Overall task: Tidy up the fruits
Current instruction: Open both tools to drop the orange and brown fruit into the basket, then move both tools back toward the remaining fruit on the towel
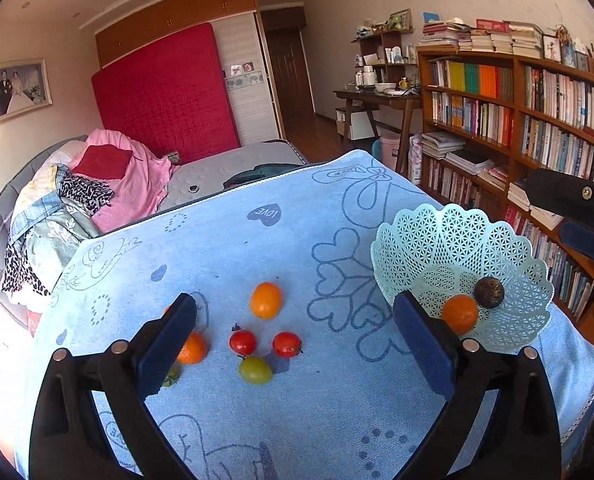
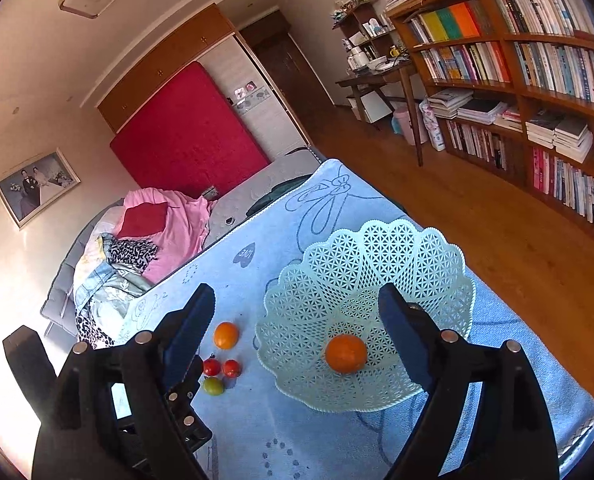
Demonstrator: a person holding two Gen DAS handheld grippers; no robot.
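Both claws empty, most fruit not yet in the basket.

My left claw (image 1: 295,332) gapes wide over the loose fruit on the towel (image 1: 225,240): an orange (image 1: 265,299), two red tomatoes (image 1: 242,342), a green one (image 1: 255,369), and another orange (image 1: 193,347) partly behind the left finger. My right claw (image 2: 297,332) hangs open above the basket (image 2: 377,248), where one orange (image 2: 345,353) and a dark fruit (image 1: 489,291) lie. The tomatoes touch, so I judge a careless pinch could squash one or knock its neighbours rolling; nudging the light basket could tip it.
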